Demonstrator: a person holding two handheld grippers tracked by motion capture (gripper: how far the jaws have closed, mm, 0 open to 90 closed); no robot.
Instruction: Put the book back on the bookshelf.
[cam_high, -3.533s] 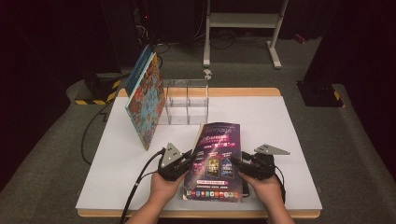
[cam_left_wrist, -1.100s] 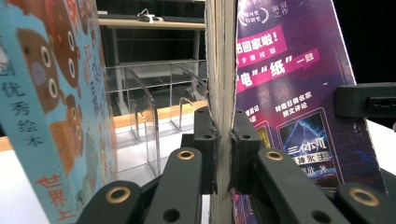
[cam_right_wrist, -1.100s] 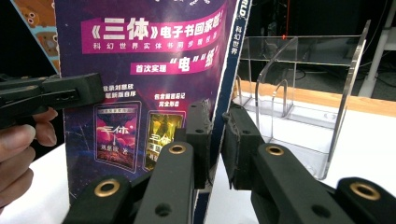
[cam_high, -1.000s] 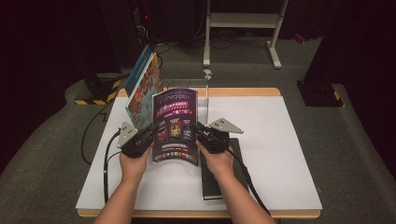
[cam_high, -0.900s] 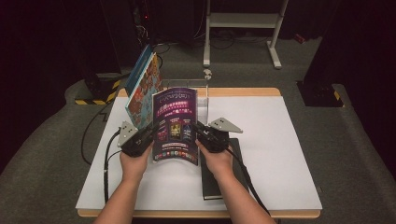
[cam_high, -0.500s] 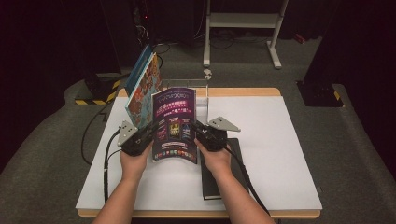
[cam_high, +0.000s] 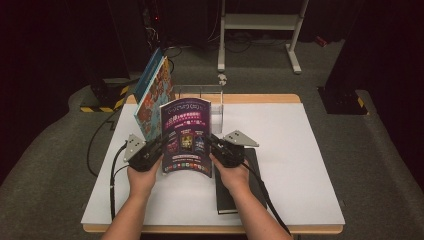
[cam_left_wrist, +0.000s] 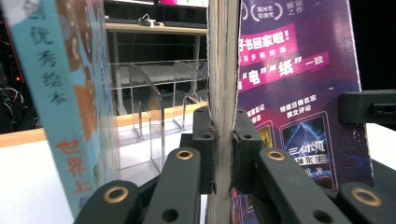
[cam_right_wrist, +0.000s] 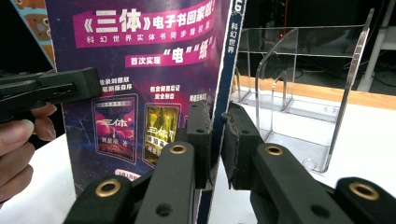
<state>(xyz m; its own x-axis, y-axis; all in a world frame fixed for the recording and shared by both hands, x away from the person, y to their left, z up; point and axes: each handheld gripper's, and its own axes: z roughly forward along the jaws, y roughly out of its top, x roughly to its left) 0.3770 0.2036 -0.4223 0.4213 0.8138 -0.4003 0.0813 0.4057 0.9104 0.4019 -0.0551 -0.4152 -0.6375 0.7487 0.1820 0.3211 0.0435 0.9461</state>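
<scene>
Purple book (cam_high: 185, 136) stands upright in the air over the middle of the white table (cam_high: 300, 150), just in front of a clear rack (cam_high: 200, 97). Left gripper (cam_high: 159, 145) and right gripper (cam_high: 212, 144) each pinch a side edge. Its cover bows, so it may slip or snag a leaning picture book (cam_high: 152, 97) beside it. Rack slots are partly hidden.

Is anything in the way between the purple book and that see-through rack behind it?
Nothing visible blocks it. The purple book stands upright, pinched at both edges by the left tongs and right tongs. The clear rack stands open right behind it. The blue picture book leans at the rack's left side, not in the path.
</scene>
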